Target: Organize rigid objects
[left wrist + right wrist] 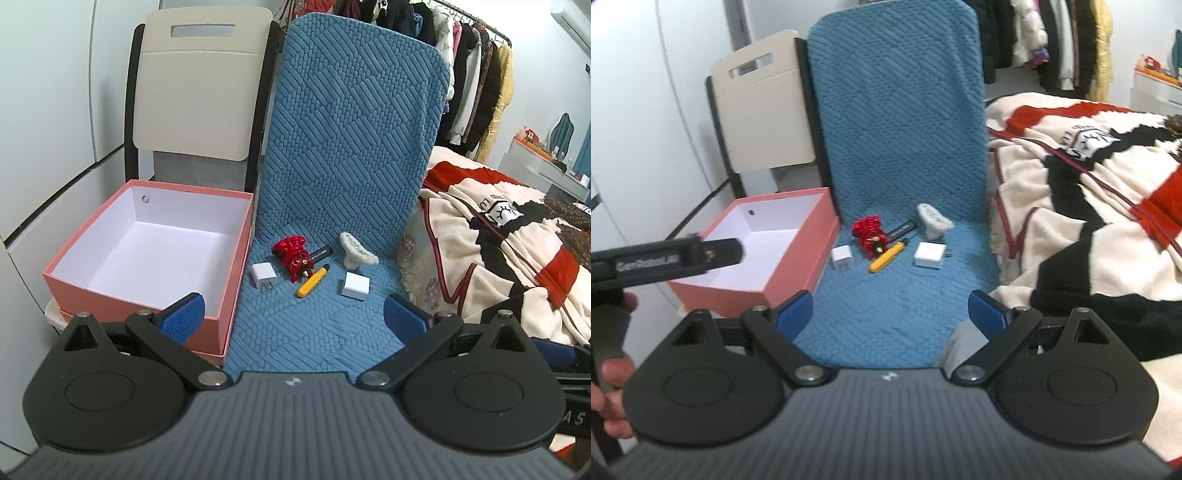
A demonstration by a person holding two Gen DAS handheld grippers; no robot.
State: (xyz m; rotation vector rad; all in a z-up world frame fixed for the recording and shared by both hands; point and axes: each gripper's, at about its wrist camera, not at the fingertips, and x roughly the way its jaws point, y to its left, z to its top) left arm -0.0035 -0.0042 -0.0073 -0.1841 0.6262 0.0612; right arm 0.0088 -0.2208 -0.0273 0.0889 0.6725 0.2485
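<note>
Six small rigid items lie clustered on the seat of a blue quilted chair cover (332, 155): one glossy red claw-shaped hair clip (293, 254), one dark slim rectangular stick (320, 253) touching the clip's right side, one yellow-handled small screwdriver (312, 282) just in front of them, one white fuzzy-looking hair clip (356, 249) further right, and two white plug adapters, a small one (263, 275) left of the red clip and a squarer one (355, 285) to the right. Just left of the cover sits one open pink cardboard box with a white interior (147, 251), nothing inside it. The left gripper (293, 317) hovers near, its blue-padded fingers (184, 317) spread wide and holding nothing; the right gripper (892, 314) is likewise wide open and bare. A cream folding chair (199, 85) stands behind the box, and a red, cream and black blanket (498, 251) lies to the right.
</note>
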